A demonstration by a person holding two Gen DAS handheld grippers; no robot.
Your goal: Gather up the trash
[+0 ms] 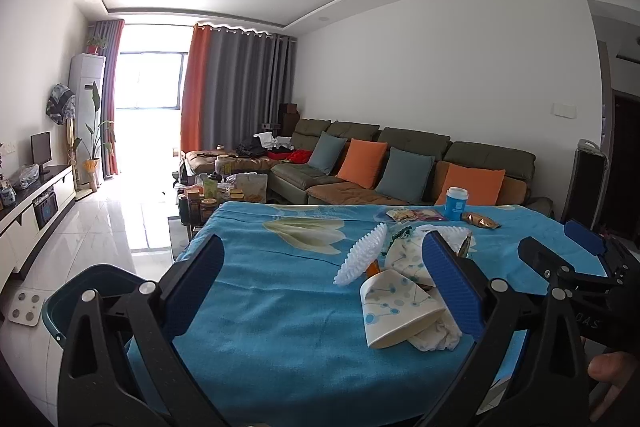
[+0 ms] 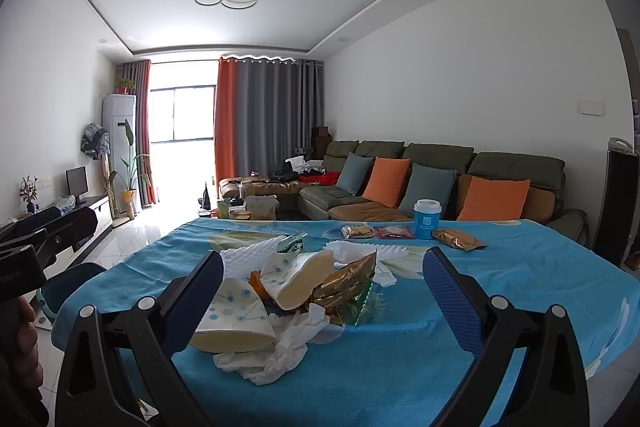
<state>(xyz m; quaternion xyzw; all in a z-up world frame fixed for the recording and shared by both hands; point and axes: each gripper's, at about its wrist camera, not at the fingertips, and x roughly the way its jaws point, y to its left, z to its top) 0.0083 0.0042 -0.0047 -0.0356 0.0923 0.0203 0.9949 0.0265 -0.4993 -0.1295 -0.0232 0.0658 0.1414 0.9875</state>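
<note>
A heap of trash lies on the blue tablecloth (image 2: 520, 287): crushed paper cups (image 2: 232, 319), a gold wrapper (image 2: 348, 279), white tissue (image 2: 280, 347) and white foam netting (image 2: 248, 253). My right gripper (image 2: 324, 291) is open, and the heap sits just ahead between its spread fingers. My left gripper (image 1: 324, 287) is open too, over the cloth, with a crushed cup (image 1: 400, 311) and foam netting (image 1: 362, 255) beside its right finger. Nothing is gripped. A dark bin (image 1: 76, 291) stands on the floor at the table's left edge.
At the far side of the table stand a blue lidded cup (image 2: 426, 219), a gold packet (image 2: 458, 239) and flat snack packets (image 2: 356, 231). Beyond are a sofa (image 2: 440, 163) with cushions and a cluttered coffee table (image 1: 216, 191). A white scale (image 1: 24, 307) lies on the floor.
</note>
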